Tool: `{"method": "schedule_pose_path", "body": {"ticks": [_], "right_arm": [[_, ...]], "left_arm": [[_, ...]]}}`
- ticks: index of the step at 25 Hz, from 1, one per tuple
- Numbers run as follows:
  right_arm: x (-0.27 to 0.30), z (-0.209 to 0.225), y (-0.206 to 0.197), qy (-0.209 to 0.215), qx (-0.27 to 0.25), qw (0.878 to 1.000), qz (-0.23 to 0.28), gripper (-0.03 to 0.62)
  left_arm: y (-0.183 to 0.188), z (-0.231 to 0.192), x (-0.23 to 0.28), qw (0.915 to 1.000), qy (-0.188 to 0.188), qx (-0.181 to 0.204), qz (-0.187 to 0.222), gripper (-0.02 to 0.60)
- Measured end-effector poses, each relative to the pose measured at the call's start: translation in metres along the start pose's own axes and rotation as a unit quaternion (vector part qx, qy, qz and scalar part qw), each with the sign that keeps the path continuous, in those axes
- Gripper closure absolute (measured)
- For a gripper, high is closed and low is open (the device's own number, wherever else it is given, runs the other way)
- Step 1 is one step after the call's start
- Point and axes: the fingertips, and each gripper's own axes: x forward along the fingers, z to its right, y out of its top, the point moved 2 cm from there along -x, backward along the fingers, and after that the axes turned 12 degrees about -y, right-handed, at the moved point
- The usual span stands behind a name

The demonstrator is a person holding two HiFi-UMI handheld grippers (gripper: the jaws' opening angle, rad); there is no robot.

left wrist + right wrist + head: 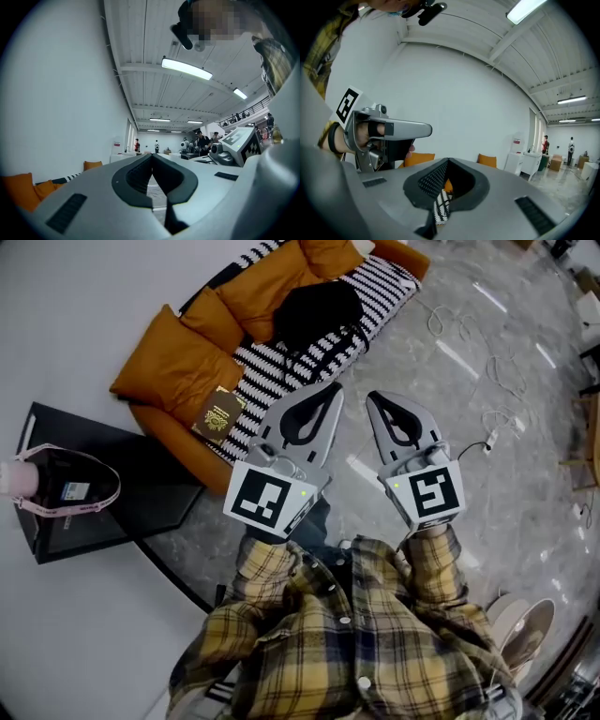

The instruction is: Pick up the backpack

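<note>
A black backpack (315, 309) lies on the striped blanket of an orange sofa (173, 362) at the top of the head view. My left gripper (334, 388) and right gripper (371, 397) are held side by side over the floor in front of the sofa, pointing toward it, short of the backpack. Both are shut with nothing between the jaws. In the left gripper view the shut left gripper (152, 156) points level across the room, with the right gripper's marker cube (240, 143) beside it. In the right gripper view the shut right gripper (448, 162) faces the sofa's striped blanket (440, 206).
A brown booklet (219, 413) lies on the sofa's near end. A black low table (141, 488) at left carries a pink-trimmed bag (64, 486). White cables (497, 418) trail over the shiny floor at right. People stand far off in the hall (202, 139).
</note>
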Motion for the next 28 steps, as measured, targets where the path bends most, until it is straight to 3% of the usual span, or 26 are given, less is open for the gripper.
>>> {"method": "schedule_pose_path", "body": {"ticks": [6,13,21,28], "right_arm": [[0.045,0.01,0.006,-0.025,-0.01,1.0,-0.007,0.579],[0.073,0.026,0.007,-0.044,-0.009,0.999,-0.017,0.58],[0.119,0.053,0.003,-0.036,-0.011,0.999,-0.006,0.579],[0.195,0.098,-0.002,-0.017,-0.021,1.0,0.013,0.579]], "left_arm": [[0.004,-0.05,0.012,0.9998,-0.019,0.003,0.004,0.565],[0.003,-0.08,0.028,0.9994,-0.034,-0.001,0.0,0.565],[-0.003,-0.116,0.055,0.9998,-0.018,0.008,-0.003,0.565],[-0.011,-0.178,0.107,0.9997,0.013,0.019,0.001,0.565]]}}
